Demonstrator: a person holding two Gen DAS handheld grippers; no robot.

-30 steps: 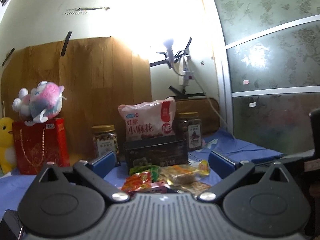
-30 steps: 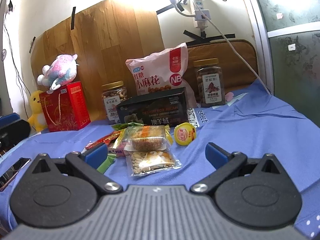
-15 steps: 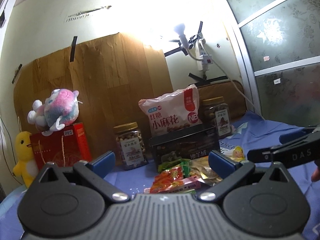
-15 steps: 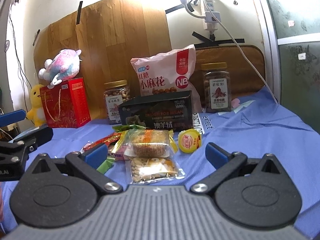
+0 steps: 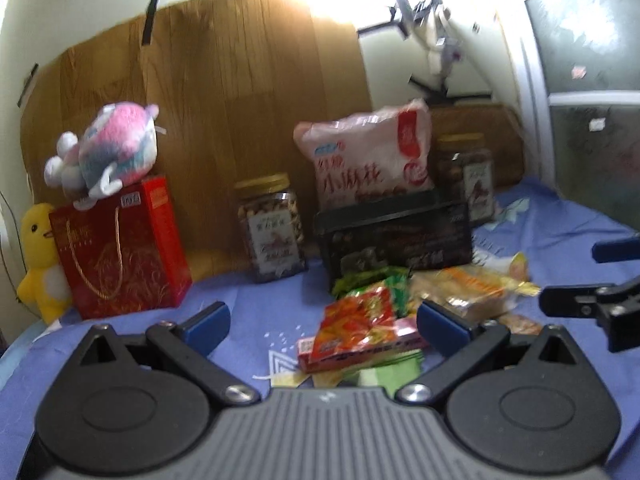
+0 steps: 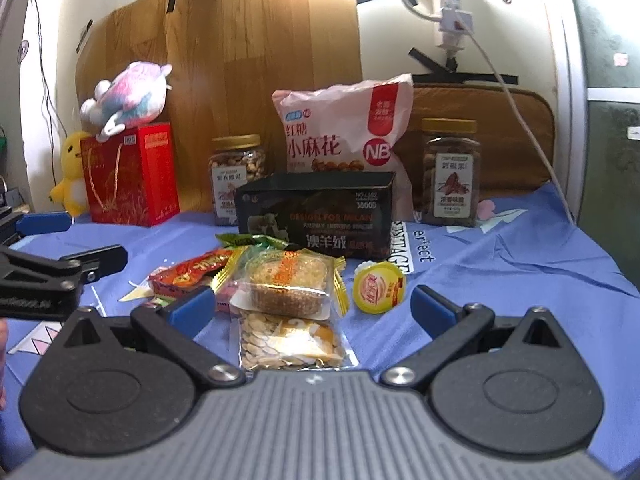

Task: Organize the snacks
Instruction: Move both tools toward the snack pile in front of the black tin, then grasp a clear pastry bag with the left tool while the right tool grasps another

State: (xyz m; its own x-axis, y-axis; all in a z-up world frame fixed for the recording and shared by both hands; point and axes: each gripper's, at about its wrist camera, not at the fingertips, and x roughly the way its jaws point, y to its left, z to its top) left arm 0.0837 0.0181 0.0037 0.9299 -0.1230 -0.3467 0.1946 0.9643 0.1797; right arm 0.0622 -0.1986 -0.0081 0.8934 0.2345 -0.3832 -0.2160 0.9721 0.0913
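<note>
A blue cloth (image 6: pixel 500 264) covers the table under both tools. At its far edge, beyond the spread fingers of the right hand-held gripper (image 6: pixel 312 304), a wooden board (image 6: pixel 256 64) leans on the wall. In front of the board stand a red gift bag (image 6: pixel 130 176) with a pink plush toy (image 6: pixel 128 94) on top, a yellow duck toy (image 6: pixel 72 172) beside the bag, a pink snack bag (image 6: pixel 344 128), and two gold-lidded jars: a nut jar (image 6: pixel 236 176) left of the pink bag and a dark jar (image 6: pixel 452 172) right of it. A black box (image 6: pixel 316 212) sits just in front of the pink bag.

Closer in lies the loose snack pile. A wrapped cake (image 6: pixel 288 284) lies straight ahead of the right hand-held gripper, with a seed packet (image 6: pixel 292 344) touching its near side, between the fingers. A red packet (image 6: pixel 192 272) lies ahead to the left, and a small yellow cup (image 6: pixel 378 288) ahead to the right. That gripper is wide open and holds nothing.

The left hand-held gripper (image 5: pixel 322 322) is also wide open and empty. The red packet (image 5: pixel 356 324) lies between its fingers on top of a flat pink packet (image 5: pixel 360 350). The left view is blurred, so finer detail there cannot be told.
</note>
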